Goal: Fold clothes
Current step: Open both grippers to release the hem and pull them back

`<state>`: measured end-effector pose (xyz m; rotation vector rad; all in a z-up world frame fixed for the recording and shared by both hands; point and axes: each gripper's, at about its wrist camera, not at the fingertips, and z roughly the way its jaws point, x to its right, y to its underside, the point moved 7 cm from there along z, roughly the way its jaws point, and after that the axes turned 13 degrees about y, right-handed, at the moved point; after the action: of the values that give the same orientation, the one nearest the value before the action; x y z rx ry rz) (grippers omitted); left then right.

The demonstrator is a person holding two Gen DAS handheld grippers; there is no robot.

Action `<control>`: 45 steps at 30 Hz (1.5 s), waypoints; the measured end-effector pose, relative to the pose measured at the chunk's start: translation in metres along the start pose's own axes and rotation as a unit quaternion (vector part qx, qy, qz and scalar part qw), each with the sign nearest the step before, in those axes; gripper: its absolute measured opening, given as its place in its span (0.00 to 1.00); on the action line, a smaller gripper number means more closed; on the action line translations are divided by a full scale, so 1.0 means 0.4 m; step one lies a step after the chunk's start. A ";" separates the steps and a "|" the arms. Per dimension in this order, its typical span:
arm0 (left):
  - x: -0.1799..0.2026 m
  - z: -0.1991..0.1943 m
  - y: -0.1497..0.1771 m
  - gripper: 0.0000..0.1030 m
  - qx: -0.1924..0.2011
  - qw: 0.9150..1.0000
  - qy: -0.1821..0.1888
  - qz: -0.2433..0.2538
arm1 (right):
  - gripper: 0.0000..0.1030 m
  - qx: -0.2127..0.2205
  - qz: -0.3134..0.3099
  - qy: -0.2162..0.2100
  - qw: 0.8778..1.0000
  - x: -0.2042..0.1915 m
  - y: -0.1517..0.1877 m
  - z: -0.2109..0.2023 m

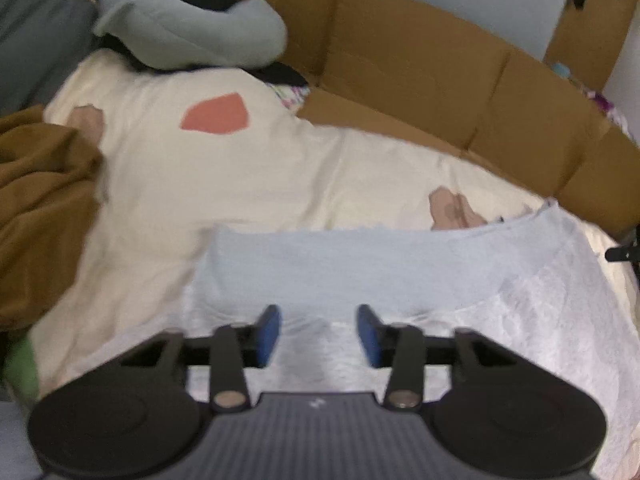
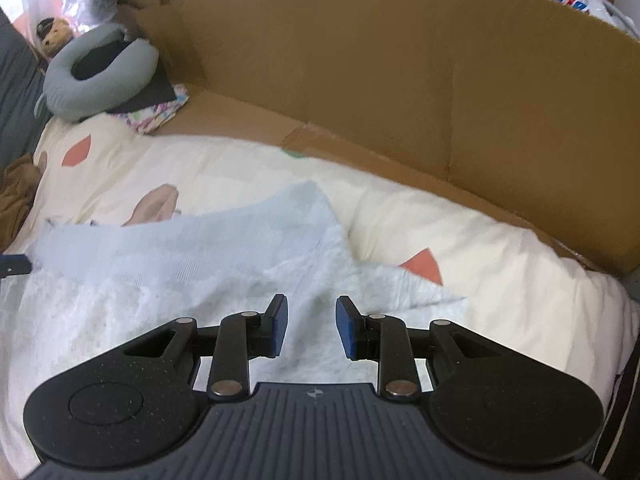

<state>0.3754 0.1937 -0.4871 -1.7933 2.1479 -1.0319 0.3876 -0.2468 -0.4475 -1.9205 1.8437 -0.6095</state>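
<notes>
Nearest you, your left gripper (image 1: 319, 334) and right gripper (image 2: 311, 328) hang over the pale blue garment (image 1: 360, 264), jaws released, nothing between the pads. The garment lies spread on the cream quilt (image 1: 240, 184) of the bed, its far edge apparently folded over, though blur hides the seam. Left of it sits a brown cloth (image 1: 44, 200). Beyond, a grey pillow (image 2: 100, 72) rests near the quilt's far corner. A cardboard wall (image 2: 360, 80) borders the bed behind.

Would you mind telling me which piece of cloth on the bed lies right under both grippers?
The pale blue garment, spread flat below both. The brown cloth sits bunched up at the bed's far left edge.
</notes>
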 end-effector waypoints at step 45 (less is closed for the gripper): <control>0.168 0.113 0.023 0.31 -0.062 0.997 0.015 0.052 | 0.40 -0.019 -0.049 -0.017 0.998 -0.251 -0.003 0.164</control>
<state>0.3740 0.1145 -0.5062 -1.7065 2.3438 -0.9260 0.4227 -0.1468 -0.5040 -2.0428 1.7619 -0.5729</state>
